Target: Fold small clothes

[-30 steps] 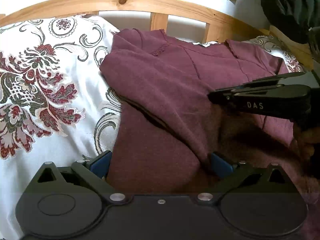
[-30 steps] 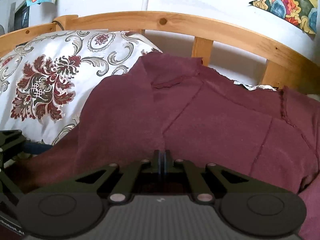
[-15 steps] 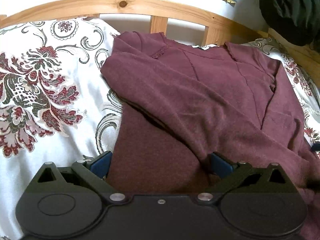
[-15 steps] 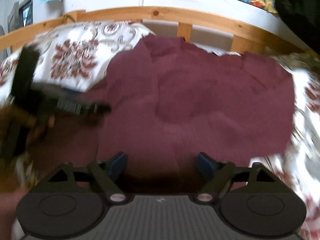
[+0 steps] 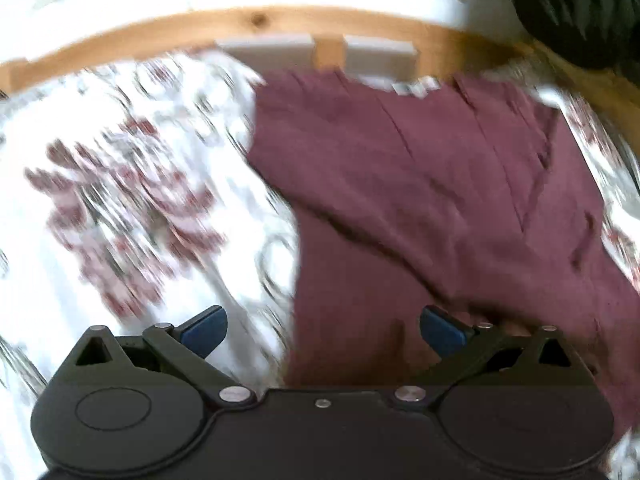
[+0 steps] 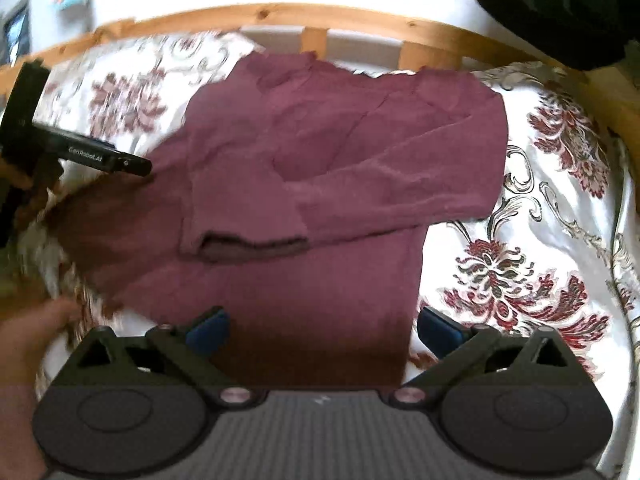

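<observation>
A maroon long-sleeved top lies flat on the flowered bedspread with both sleeves folded across its body. It fills the right half of the blurred left wrist view. My right gripper is open and empty above the top's lower hem. My left gripper is open and empty over the top's left edge; it also shows at the far left of the right wrist view.
A wooden slatted headboard runs along the far side of the bed. Dark clothing hangs at the upper right. Pictures are stuck on the white wall behind. A hand shows at the lower left.
My right gripper opened, let go of the sleeve and pulled back towards the hem. The left gripper stayed open and is moving, so its view has blurred.
</observation>
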Tool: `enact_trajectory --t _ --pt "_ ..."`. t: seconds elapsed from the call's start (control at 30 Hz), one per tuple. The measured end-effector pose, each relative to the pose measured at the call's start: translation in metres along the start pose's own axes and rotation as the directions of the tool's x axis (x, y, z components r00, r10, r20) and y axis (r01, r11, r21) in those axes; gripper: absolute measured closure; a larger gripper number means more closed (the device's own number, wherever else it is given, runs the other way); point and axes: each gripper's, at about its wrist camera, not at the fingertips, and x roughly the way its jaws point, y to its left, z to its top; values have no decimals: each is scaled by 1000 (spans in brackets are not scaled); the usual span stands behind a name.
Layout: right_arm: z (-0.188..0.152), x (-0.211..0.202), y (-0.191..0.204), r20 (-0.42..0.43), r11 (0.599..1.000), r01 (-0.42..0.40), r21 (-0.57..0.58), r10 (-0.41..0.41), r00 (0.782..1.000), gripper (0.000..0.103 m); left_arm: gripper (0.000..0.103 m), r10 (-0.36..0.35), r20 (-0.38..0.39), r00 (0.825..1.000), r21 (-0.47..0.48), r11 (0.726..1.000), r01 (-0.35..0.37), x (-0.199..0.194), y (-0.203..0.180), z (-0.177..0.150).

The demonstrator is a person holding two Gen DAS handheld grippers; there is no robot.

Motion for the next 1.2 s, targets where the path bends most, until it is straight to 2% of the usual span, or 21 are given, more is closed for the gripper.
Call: enact_trajectory --t 0.1,0.2,0.3,0.4,0.47,0.53,0.6,0.63,0.67,0.73,0.83,1.0,1.13,1.2 --pt "0 7 -6 50 997 -33 64 30 998 1 1 15 78 997 -29 1000 -12 1 14 31" --pt "-3 14 -10 100 996 -62 64 55 993 1 5 31 97 995 -17 999 -29 20 22 63" --pt "-4 21 -14 139 997 -55 59 46 989 1 14 36 66 997 23 999 -38 53 28 89" --pt "-5 29 -23 140 995 -55 82 43 989 0 27 72 32 997 43 996 -73 86 37 105" --pt "-7 35 -30 121 992 -44 119 29 992 0 36 80 0 997 12 997 -80 103 46 109" --pt "-10 41 -38 95 985 -47 168 31 995 0 40 49 -24 998 -61 997 -51 114 58 111" --pt "-12 46 -45 77 976 -46 212 31 997 0 57 -5 -20 1000 -138 990 2 117 67 112" --pt "-13 47 -47 75 973 -43 227 27 997 0 79 -40 -20 999 -174 984 36 117 71 111" --pt "-13 46 -49 79 971 -42 234 24 997 0 91 -63 -23 998 -205 977 57 115 73 110" --pt "-13 45 -49 88 972 -38 233 18 996 0 94 -50 -23 999 -279 959 42 106 76 105" --pt "-12 42 -45 99 976 -37 214 16 995 0 94 -31 -25 999 -380 925 19 99 79 100" --pt "-9 41 -33 103 988 -37 151 21 994 0 93 26 -87 996 -356 933 -56 106 75 100" --pt "-8 37 -28 113 992 -29 122 15 993 0 71 60 -101 993 -352 932 -92 96 75 100" --pt "-7 36 -26 115 994 -15 112 2 993 0 67 55 -93 994 -334 939 -84 83 74 95"
